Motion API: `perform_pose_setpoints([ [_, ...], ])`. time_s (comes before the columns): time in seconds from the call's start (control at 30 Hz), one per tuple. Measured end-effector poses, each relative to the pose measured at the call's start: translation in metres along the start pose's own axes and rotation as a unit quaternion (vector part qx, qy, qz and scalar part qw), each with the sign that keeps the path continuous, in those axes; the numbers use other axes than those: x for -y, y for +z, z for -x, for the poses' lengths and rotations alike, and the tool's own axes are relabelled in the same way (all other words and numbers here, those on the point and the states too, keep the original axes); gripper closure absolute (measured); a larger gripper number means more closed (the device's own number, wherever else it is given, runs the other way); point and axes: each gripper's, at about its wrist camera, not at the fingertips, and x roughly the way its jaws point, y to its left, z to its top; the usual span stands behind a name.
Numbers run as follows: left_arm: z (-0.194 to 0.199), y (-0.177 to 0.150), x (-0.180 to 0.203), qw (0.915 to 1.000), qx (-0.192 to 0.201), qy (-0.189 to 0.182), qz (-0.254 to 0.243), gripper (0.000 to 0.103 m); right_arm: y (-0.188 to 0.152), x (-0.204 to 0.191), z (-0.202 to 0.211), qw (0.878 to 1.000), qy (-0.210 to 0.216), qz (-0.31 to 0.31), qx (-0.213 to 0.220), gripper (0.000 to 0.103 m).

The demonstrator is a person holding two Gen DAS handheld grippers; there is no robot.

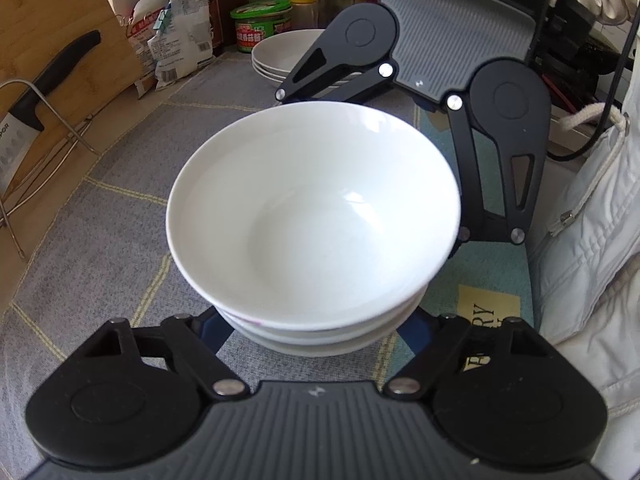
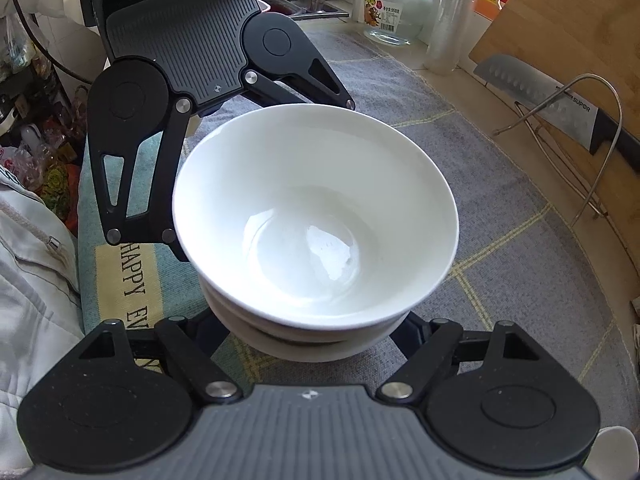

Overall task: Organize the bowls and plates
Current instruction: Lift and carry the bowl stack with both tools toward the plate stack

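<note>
1. A stack of white bowls (image 1: 312,216) is pictured standing on a grey checked cloth (image 1: 100,240) spread over a kitchen counter, three bowls nested one inside another, the top one empty and lit by daylight.
2. The stack is flanked from opposite sides by two hand-held tongs, both angled steeply downward.
3. The left gripper (image 1: 318,332) is seen from its own camera with its fingers reaching under the rim of the top bowl on either side of the lower bowls. Its jaws are drawn in as far as they go and are closed on the stack, although the pads themselves are hidden by the bowls.
4. The right gripper (image 2: 308,328) is set across the stack from the far side, with one finger at the rim and the other against the bowl's wall. Its jaws are spread about as wide as the stack, but it cannot be told whether the pads are pressing.
5. A stack of white plates (image 1: 280,54) is seen further back on the same cloth, well apart from the bowls.
6. A black-handled knife (image 1: 48,80) is held in a wire rack (image 1: 52,120) against a wooden cutting board (image 1: 52,8) at the counter's edge.
7. A white padded jacket (image 1: 592,220) is visible beside the cloth.
</note>
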Motion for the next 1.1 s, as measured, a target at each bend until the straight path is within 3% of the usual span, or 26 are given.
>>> perform_pose_setpoints([
  [0.47,-0.006,0.044,0.022,0.9999,0.0,0.01,-0.013,0.019,-0.02,0.017,0.039,1.0,-0.01,-0.002,0.006,0.016],
  [1.1,-0.059,0.169,0.056,0.9972,0.031,0.008,-0.067,0.019,-0.103,0.077,0.127,0.998,-0.06,-0.026,0.013,0.016],
])
